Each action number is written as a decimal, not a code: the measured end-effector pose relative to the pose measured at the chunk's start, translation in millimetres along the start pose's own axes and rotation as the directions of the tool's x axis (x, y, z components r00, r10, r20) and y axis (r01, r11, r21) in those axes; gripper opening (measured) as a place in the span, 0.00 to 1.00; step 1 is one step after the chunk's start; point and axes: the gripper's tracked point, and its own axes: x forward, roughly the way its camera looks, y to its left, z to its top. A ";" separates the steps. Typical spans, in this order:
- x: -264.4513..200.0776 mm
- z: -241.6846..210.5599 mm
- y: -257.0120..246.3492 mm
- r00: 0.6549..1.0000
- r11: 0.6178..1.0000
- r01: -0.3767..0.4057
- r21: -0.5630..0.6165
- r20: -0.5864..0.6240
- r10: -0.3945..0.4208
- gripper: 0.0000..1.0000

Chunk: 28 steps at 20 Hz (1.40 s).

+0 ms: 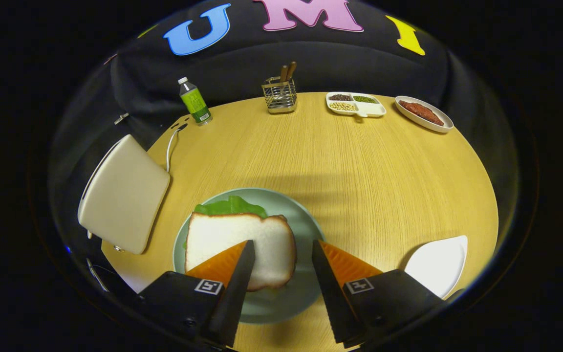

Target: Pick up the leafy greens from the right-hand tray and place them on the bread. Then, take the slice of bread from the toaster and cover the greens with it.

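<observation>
A slice of white bread [235, 239] lies on a pale green plate [306, 225], with leafy greens [230, 206] sticking out from under its far edge. My gripper [281, 247] hovers open just above the near right part of the slice, one finger over the bread, the other over the bare plate. Nothing is held between the fingers. A cream toaster [125, 195] stands left of the plate, its slots hidden from here.
A white tray [438, 264] sits to the right of the plate. At the table's far side stand a green bottle [195, 101], a wire utensil holder [279, 94], a divided dish of beans [356, 103] and a plate of reddish food [423, 113].
</observation>
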 end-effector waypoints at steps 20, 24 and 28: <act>-114.2 61.8 -19.0 0.972 0.991 -0.063 -0.121 0.218 0.088 0.98; -167.4 90.3 -11.8 0.935 0.983 -0.063 -0.173 0.333 0.119 0.98; -219.0 121.3 -6.7 0.884 0.982 -0.056 -0.183 0.447 0.133 0.98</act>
